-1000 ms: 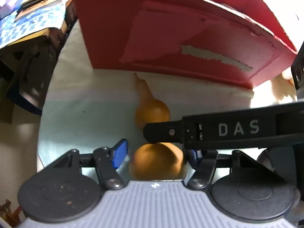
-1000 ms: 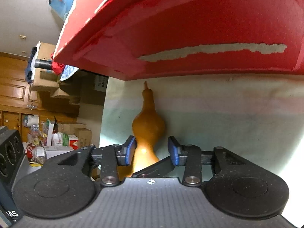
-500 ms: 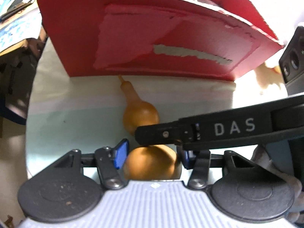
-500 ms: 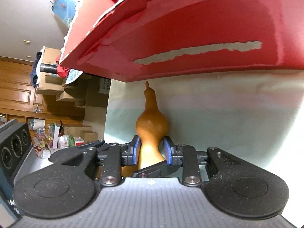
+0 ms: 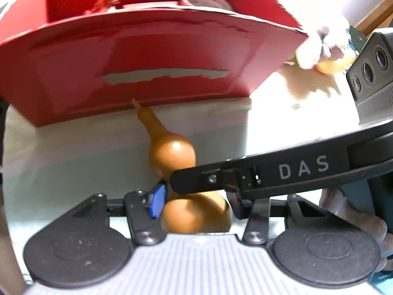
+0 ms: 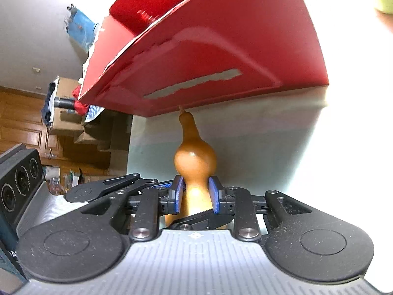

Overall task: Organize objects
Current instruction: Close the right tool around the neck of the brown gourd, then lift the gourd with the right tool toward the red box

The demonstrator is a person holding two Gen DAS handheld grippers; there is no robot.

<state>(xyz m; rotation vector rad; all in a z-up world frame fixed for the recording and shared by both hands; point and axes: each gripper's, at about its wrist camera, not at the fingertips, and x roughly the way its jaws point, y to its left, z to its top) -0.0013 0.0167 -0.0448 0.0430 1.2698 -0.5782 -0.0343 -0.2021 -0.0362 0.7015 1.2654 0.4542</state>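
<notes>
Left wrist view: my left gripper [image 5: 195, 201] has the gourd [image 5: 172, 152] by its fat lower bulb. The blue pads [image 5: 156, 202] sit against the bulb's flanks and the jaws are closing on it. My right gripper [image 5: 196, 179] comes in from the right, one finger lying across the gourd's waist.

Right wrist view: my right gripper [image 6: 196, 194] straddles the gourd [image 6: 195, 157] at the narrow waist. Both blue pads [image 6: 179, 194] lie against the neck and the jaws are closing, the gourd between them. Both grippers thus hold the same gourd.

Gourd position: over the pale cloth [image 5: 73, 152], whether touching it I cannot tell. Stem end points away from me, its tip at the lower edge of the red box [image 5: 147, 49], just in front of the box wall.

Box is open-topped; a tape roll [image 5: 206, 0] shows inside it. A pale soft toy [image 5: 316, 59] lies to the box's right, blurred.
</notes>
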